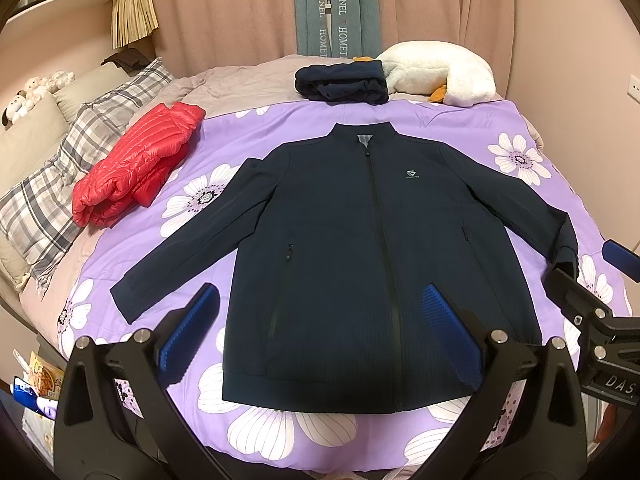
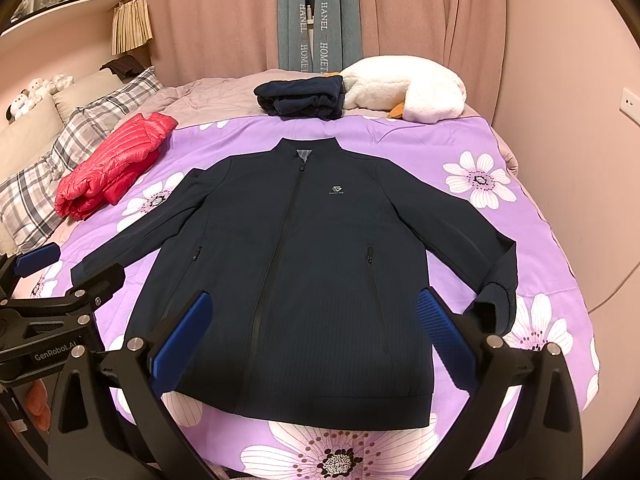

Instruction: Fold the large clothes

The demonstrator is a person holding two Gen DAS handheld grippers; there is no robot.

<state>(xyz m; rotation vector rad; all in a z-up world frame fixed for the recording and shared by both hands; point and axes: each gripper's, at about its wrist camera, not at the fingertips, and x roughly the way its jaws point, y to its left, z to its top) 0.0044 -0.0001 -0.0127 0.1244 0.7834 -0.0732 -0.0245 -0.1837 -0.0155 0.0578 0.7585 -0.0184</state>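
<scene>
A dark navy zip jacket (image 1: 352,248) (image 2: 304,264) lies flat, front up, on a purple flowered blanket (image 1: 304,128) (image 2: 400,140). Both sleeves spread outward; the right cuff is folded back on itself. My left gripper (image 1: 320,320) hovers open above the jacket's lower hem, with blue pads (image 1: 452,336) wide apart and nothing between them. My right gripper (image 2: 316,328) also hangs open over the hem, holding nothing. Each gripper shows at the edge of the other's view: the right gripper (image 1: 580,276) beside the right cuff, the left gripper (image 2: 68,276) by the left cuff.
A folded red puffer jacket (image 1: 136,164) (image 2: 112,164) lies left of the navy one, beside plaid pillows (image 1: 56,184). A folded dark garment (image 1: 340,84) (image 2: 300,98) and a white plush toy (image 1: 436,72) (image 2: 404,88) sit at the far side. Pink curtains hang behind.
</scene>
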